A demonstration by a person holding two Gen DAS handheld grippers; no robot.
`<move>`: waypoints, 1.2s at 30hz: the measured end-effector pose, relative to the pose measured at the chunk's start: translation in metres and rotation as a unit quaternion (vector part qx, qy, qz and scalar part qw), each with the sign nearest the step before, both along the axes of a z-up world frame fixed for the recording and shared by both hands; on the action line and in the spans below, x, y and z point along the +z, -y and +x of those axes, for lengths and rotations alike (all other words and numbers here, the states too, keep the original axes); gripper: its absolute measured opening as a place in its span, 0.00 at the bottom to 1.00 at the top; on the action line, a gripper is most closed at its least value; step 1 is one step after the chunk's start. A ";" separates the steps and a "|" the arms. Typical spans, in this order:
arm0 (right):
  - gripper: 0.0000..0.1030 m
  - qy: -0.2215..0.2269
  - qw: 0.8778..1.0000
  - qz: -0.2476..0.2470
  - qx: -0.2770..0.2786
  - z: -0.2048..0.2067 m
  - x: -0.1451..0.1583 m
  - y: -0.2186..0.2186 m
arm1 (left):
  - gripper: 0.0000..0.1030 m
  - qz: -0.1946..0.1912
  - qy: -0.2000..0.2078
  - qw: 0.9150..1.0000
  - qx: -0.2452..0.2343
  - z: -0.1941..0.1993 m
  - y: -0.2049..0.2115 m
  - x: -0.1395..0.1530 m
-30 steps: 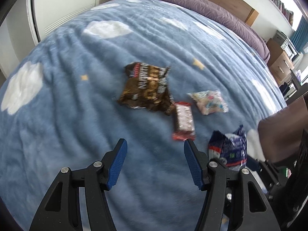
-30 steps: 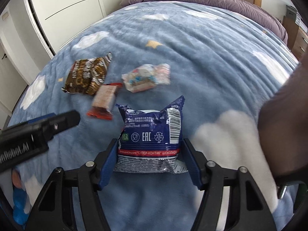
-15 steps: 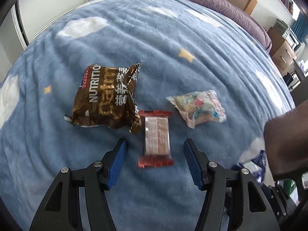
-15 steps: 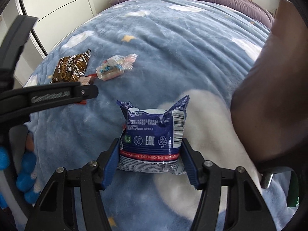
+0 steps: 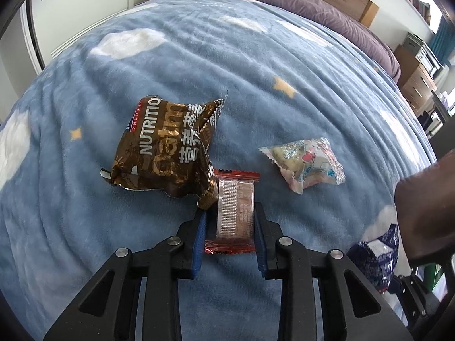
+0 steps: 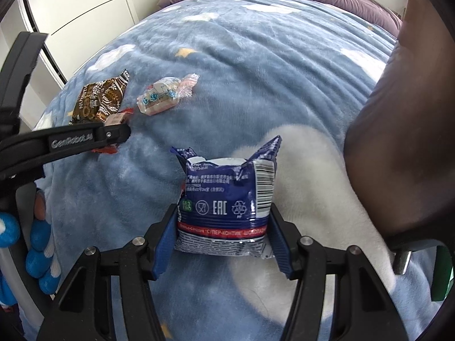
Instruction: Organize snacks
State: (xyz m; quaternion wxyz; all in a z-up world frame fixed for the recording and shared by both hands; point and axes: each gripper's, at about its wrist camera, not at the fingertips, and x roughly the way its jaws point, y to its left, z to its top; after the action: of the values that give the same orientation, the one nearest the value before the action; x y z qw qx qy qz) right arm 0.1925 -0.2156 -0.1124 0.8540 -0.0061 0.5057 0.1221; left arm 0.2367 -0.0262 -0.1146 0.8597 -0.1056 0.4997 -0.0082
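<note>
My left gripper [image 5: 230,227] fingers squeeze the red snack bar [image 5: 234,207], my right gripper [image 6: 223,241] fingers hold the blue packet [image 6: 227,201], so next I lift both off the bed [image 5: 256,71].

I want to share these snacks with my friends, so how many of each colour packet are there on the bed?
Brown: 1, the oat packet
Red: 1, the small bar, in the left tool
Pale pink and white: 1, the candy packet
Dark blue: 1, the cake packet, in the right tool
Total: 4

Red-ended wafer bar [image 5: 235,211] and blue packet [image 6: 227,201] between jaws.
</note>
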 end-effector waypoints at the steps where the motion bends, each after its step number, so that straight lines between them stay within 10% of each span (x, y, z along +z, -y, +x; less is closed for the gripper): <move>1: 0.84 0.001 1.000 0.002 -0.002 -0.001 0.000 0.001 | 0.24 0.000 0.001 1.000 -0.002 -0.001 0.000 0.001; 36: 0.78 -0.012 0.998 0.023 -0.052 -0.086 0.028 0.012 | 0.21 0.013 0.013 0.999 -0.027 -0.134 -0.005 0.033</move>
State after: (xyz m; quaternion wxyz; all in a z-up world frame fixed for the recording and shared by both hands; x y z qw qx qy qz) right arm 0.1064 -0.2274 -0.0846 0.8528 0.0416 0.5130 0.0889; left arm 0.1023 -0.0214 -0.0819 0.8667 -0.0813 0.4914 -0.0263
